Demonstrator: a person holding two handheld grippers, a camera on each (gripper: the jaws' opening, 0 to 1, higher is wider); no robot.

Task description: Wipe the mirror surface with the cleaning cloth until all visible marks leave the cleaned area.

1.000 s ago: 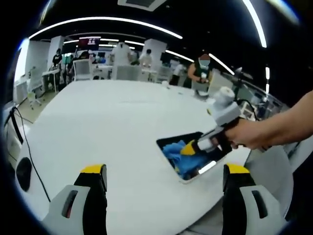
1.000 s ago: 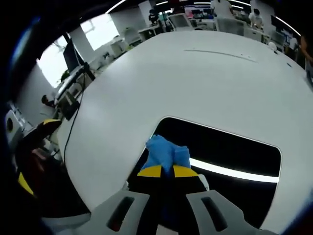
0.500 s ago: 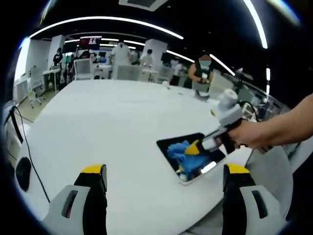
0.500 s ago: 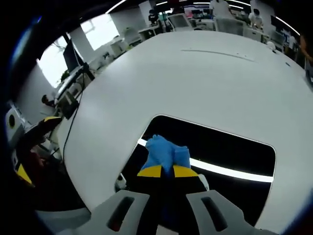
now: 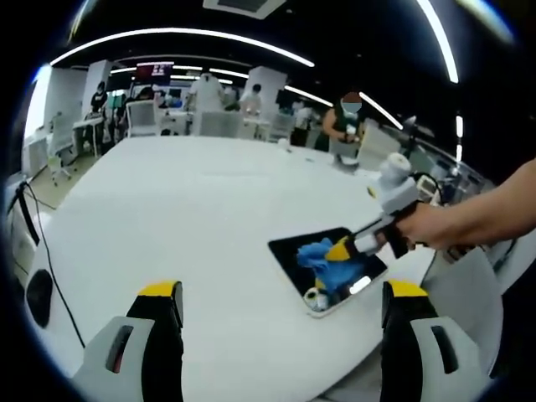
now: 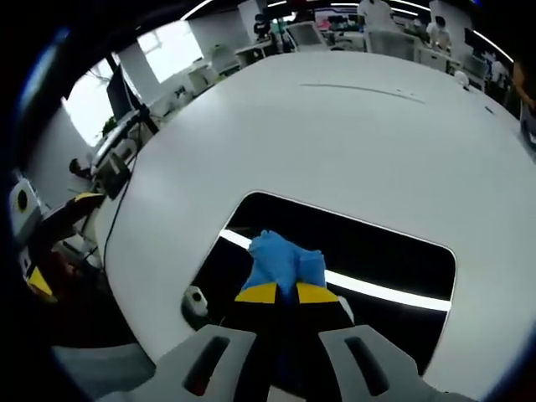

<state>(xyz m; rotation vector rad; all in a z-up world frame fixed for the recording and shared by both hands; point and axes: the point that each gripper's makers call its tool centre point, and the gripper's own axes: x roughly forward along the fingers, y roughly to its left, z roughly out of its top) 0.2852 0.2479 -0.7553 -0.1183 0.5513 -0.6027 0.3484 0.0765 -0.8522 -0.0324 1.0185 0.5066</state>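
A dark rectangular mirror (image 6: 377,251) lies flat on the white round table (image 6: 352,134). My right gripper (image 6: 279,292) is shut on a blue cleaning cloth (image 6: 285,258), which is pressed onto the mirror's near left part. In the left gripper view the mirror (image 5: 289,249) sits near the table's right edge, with the cloth (image 5: 322,255) on it under the right gripper (image 5: 342,250), held by a person's hand (image 5: 435,226). My left gripper (image 5: 280,293) hovers open above the table (image 5: 184,218), apart from the mirror. A small round white object (image 6: 194,299) rests at the mirror's near left corner.
The table edge runs close behind the mirror on the right in the left gripper view. Black cables (image 5: 46,251) hang off the table's left side. Several people and desks (image 5: 218,113) stand far behind. A reflected light strip (image 6: 385,291) crosses the mirror.
The right gripper has slid the cloth across the mirror, away from the near corner toward the middle. The small white object at the corner has come into sight. The left gripper stays still.
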